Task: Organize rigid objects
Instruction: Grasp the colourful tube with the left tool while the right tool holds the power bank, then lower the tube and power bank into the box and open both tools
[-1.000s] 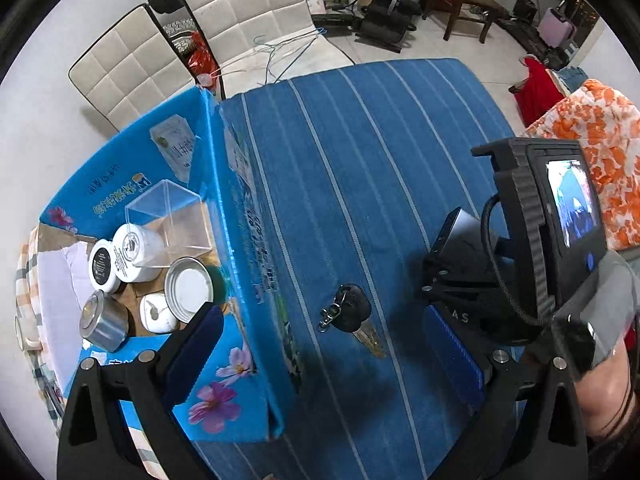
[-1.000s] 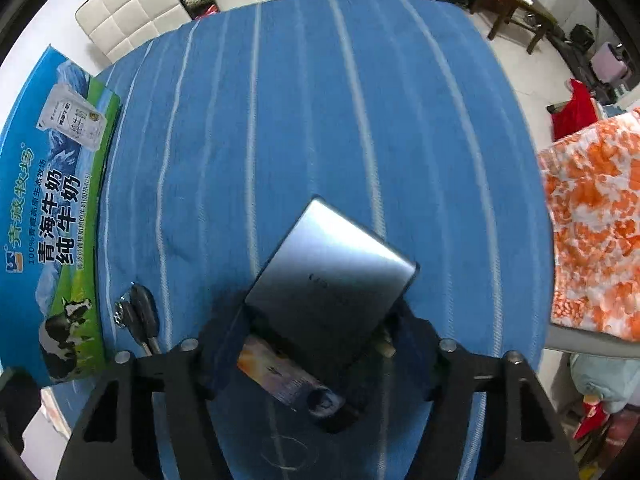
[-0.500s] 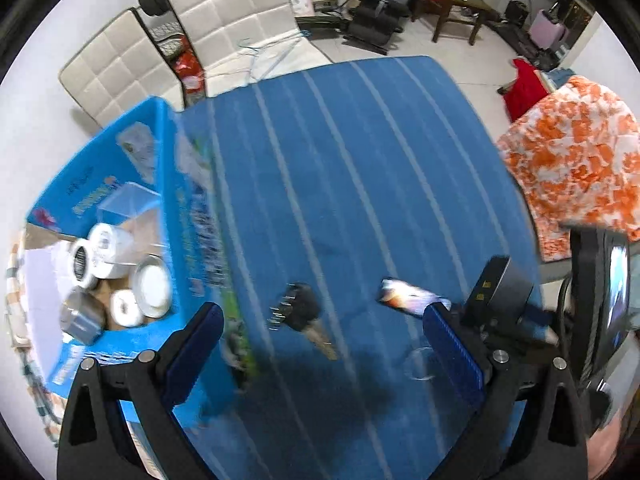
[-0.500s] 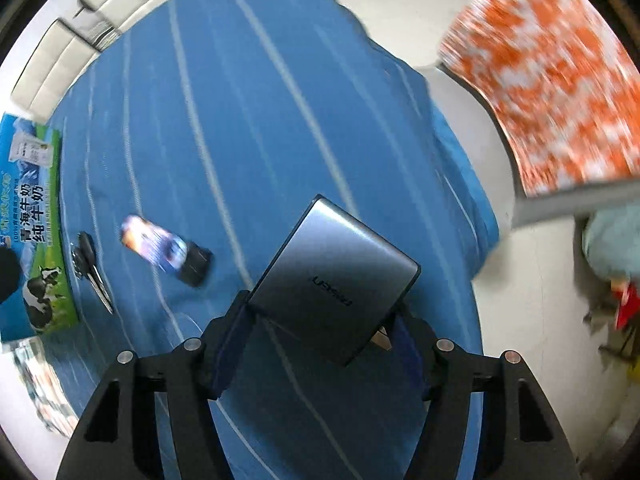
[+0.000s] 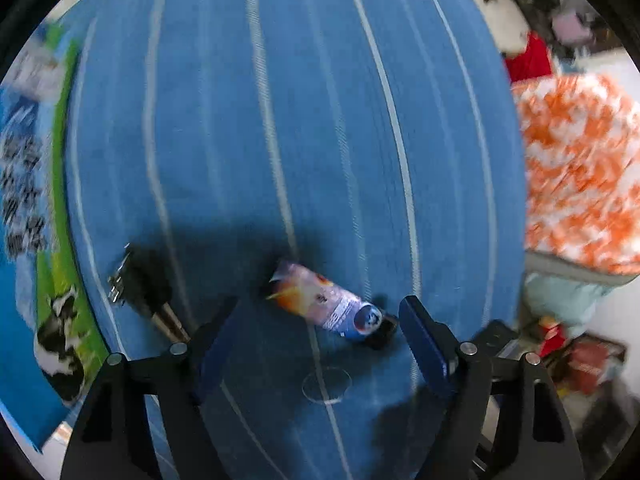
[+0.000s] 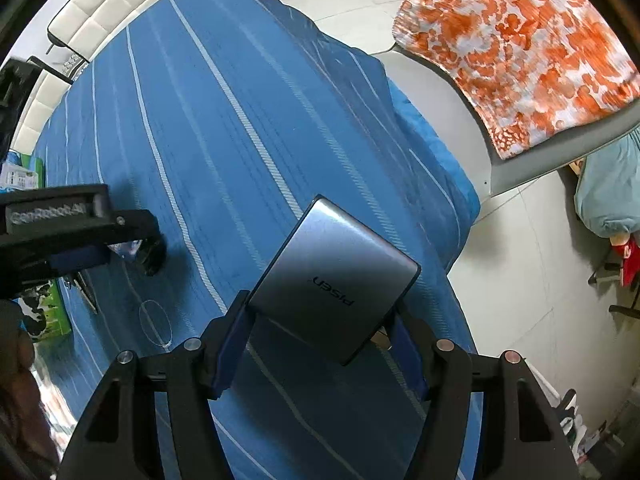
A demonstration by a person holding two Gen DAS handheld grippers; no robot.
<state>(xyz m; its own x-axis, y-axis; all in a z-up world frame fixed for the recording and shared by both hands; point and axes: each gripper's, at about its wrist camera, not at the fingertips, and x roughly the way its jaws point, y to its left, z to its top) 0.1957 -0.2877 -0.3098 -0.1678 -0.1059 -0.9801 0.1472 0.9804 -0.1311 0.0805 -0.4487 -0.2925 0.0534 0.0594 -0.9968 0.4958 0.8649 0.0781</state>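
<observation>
Left gripper (image 5: 316, 320) pointing steeply down at the blue striped tablecloth (image 5: 280, 120), jaws closing, about half spread, dark blue pads standing either side of a small printed tube (image 5: 324, 304) without touching it. Tube lying flat on the cloth, black cap toward 4 o'clock, crimped end toward 10 o'clock, cap end just beside the right-hand pad. Bunch of keys (image 5: 140, 296) at 9 o'clock from the tube, near but apart, also flat on the cloth, partly in shadow. Clear round ring mark (image 5: 326, 384) on the cloth at 6 o'clock from the tube, between the two fingers. Blue and green milk carton box (image 5: 36, 240) along the cloth's edge at 9 o'clock, blurred. Orange and white patterned cloth (image 5: 580, 168) off the table at 3 o'clock.

Right gripper (image 6: 320, 340) facing straight down, clamped on a grey metal power bank (image 6: 336, 280), pads pressing its two lower side edges, jaws moderately spread by its width. Power bank lifted clear of the tablecloth, tilted with one corner toward 12 o'clock, maker's lettering reading upside down. Seen from the right wrist, left gripper low over the cloth at 9 o'clock, with the tube's black cap showing just under its finger. White padded chairs (image 6: 104, 4) beyond the table at 11 o'clock.
</observation>
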